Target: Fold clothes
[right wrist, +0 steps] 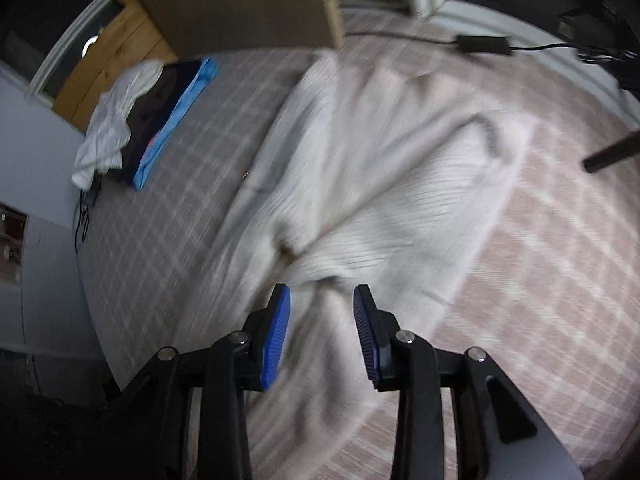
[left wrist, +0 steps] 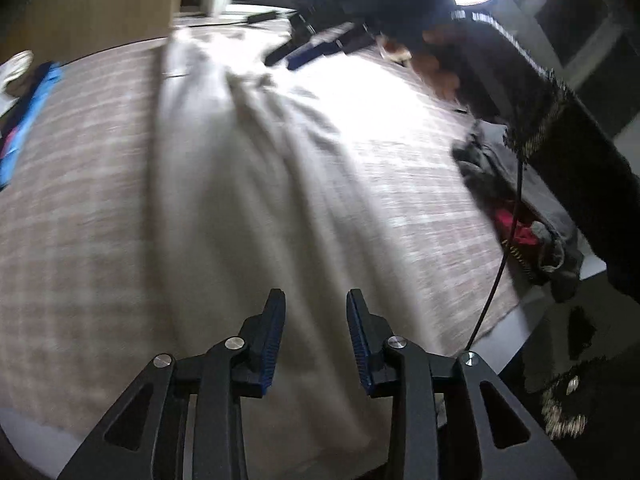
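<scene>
Jaws spread on left gripper (left wrist: 316, 300) & right gripper (right wrist: 322, 296), nothing pinched, over cream garment (right wrist: 380, 168); checked bedcover (right wrist: 560, 240) bare alongside.

Each black two-finger left gripper (left wrist: 316, 306) and right gripper (right wrist: 322, 302) is being shown with angular matte-black linkage arms, pinned by round silver screws. The fingers (left wrist: 276, 344) are being faced with ribbed blue pads. A thin black cable (left wrist: 500, 264) is being seen beside the left gripper. A dark sleeve with a speckled knitted cuff (left wrist: 536, 128) is being worn.
</scene>
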